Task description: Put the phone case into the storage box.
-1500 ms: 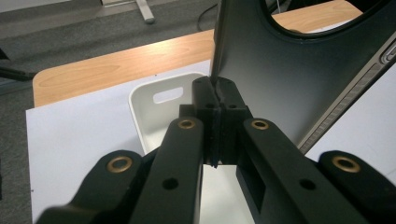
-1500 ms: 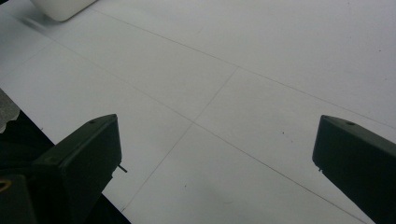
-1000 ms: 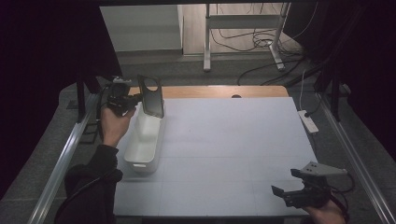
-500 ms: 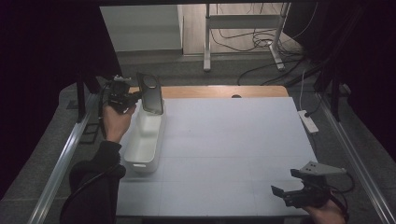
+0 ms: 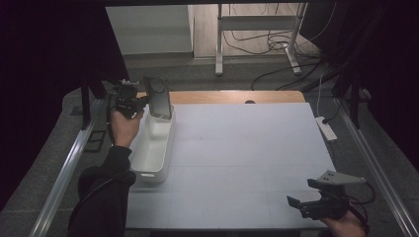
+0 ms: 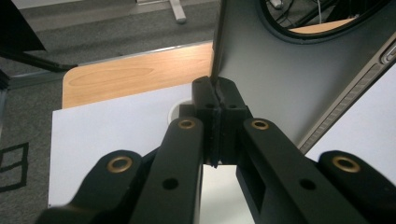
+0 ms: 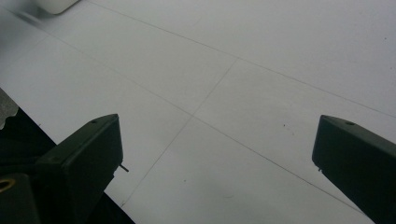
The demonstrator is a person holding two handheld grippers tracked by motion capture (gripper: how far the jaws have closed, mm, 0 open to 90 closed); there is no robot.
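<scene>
A dark phone (image 5: 158, 97) stands nearly upright over the far end of a long white bin (image 5: 153, 148) at the table's left. My left gripper (image 5: 143, 101) comes in from the left and is shut on the phone's edge. In the left gripper view the black jaws are pressed together at the tips (image 6: 217, 93) on the thin edge of the phone (image 6: 289, 84), whose round camera ring is at the top. My right gripper (image 5: 302, 192) hovers at the table's front right corner, open, with only bare white mat between its jaws (image 7: 217, 149).
The white mat (image 5: 247, 153) covers the table, with a wooden strip (image 5: 222, 96) along the far edge. A white power strip (image 5: 326, 128) lies off the right edge. Metal rails (image 5: 69, 168) run down both sides. Cables and stand legs (image 5: 257, 44) lie beyond.
The left hand has shifted slightly with the phone over the bin's far end. The right gripper has stayed still.
</scene>
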